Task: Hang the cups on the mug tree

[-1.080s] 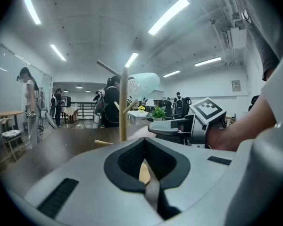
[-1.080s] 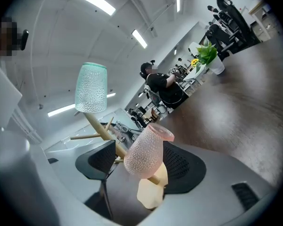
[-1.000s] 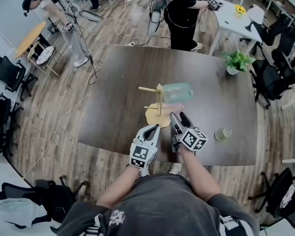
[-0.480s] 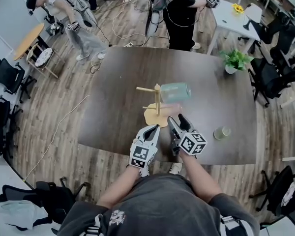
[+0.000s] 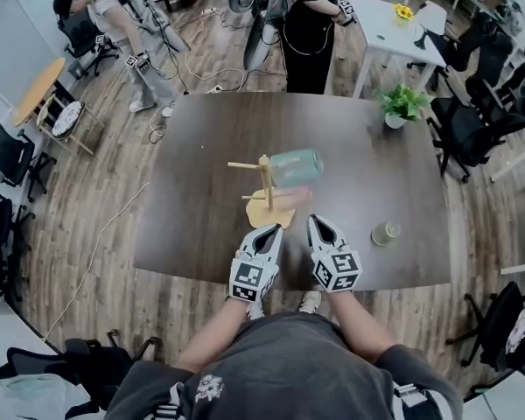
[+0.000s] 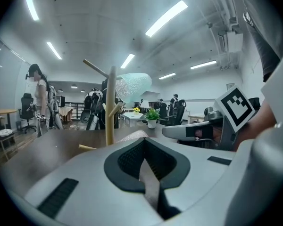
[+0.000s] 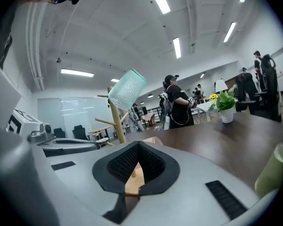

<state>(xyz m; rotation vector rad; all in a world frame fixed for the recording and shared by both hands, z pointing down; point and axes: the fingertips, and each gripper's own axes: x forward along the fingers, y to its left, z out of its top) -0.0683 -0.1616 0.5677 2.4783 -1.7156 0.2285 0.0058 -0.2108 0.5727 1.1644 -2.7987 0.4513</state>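
Left gripper (image 5: 270,234) sits just in front of the mug tree (image 5: 265,185), jaws pinched together with nothing in them. The tree's left pegs (image 5: 241,165) are bare. Teal cup (image 5: 296,166) hangs off the tree's upper right peg, lying on its side. Pink cup (image 5: 295,197) is low on the tree's right, just above the base. It looks hung, but I can't confirm the peg. Right gripper (image 5: 319,225) is also in front of the tree, slightly right of it, jaws closed and empty. Green cup (image 5: 385,233) stands on the table (image 5: 201,147) well right of the tree, not hung.

My read: two of three done, green one left. I'd have to open the right jaws to fetch it.

No brands or readable text, only the square markers (image 5: 336,269) on the gripper cubes.
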